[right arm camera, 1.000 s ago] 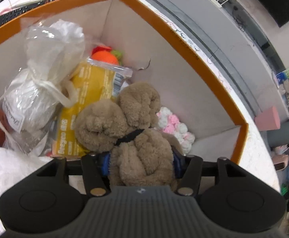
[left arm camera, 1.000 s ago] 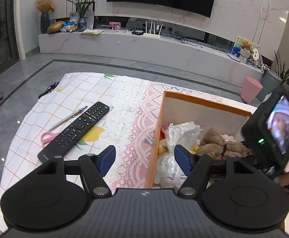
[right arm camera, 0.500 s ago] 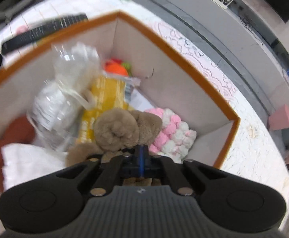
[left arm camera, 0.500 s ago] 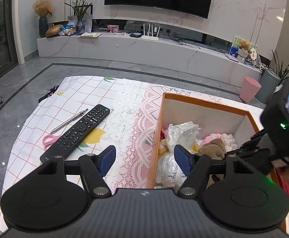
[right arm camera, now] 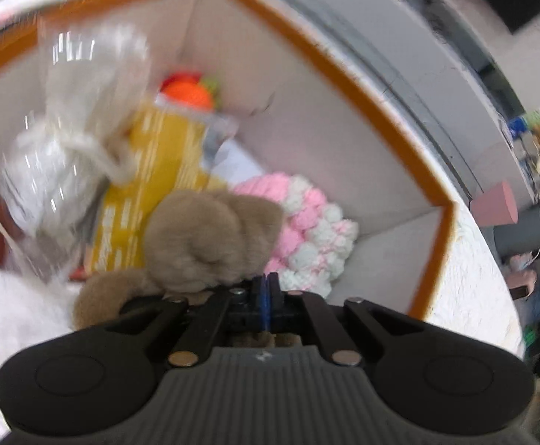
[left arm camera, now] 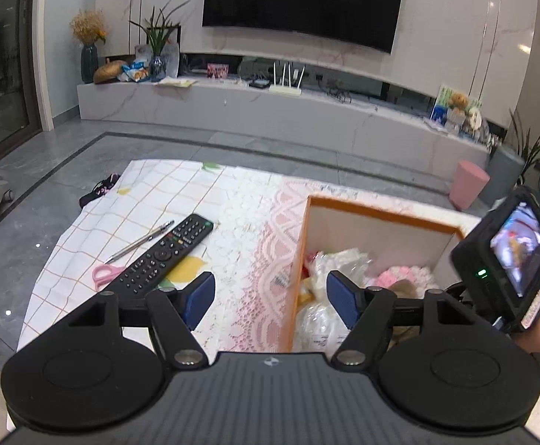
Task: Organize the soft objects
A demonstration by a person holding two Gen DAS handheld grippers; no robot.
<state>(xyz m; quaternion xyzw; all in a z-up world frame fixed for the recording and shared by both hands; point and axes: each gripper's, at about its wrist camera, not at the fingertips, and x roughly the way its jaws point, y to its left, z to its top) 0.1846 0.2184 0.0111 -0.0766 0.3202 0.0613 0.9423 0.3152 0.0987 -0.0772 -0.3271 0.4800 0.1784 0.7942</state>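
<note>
The orange-rimmed cardboard box (right arm camera: 347, 85) with pale, smooth inner walls sat on a table covered in a pink-and-white lace cloth (left arm camera: 266, 259), and it was pretty stuffed. Inside was a fuzzy tan plush toy (right arm camera: 210, 237), all rounded curly lumps, lying right against a pink-and-white pompom yarn bundle (right arm camera: 307, 230) that looked bobbly and soft. Next to those lay a flat yellow crinkly snack packet (right arm camera: 151, 185), a clear, shiny plastic bag tied with a white cord (right arm camera: 65, 155), and a small orange felt-looking ball with a green bit (right arm camera: 190, 94) tucked in the far corner. That view was quite blurred, so finer detail was hard to make out.

The right gripper (right arm camera: 266, 293) had its blue-padded jaws pressed fully together just at the near edge of the tan plush, with nothing visibly pinched between them. I couldn't tell whether the tips touched the fur.

The left gripper (left arm camera: 270, 296) hovered above the box's near left edge, its jaws wide and opening further, with nothing between the blue pads (left arm camera: 199, 296).

Off to the left, on the checked part of the cloth, there was a long black plastic remote control (left arm camera: 162, 256), a slim silver metal pen (left arm camera: 140, 241) just beside it, and pink-handled scissors (left arm camera: 104, 274) partly hidden under the remote's end.
</note>
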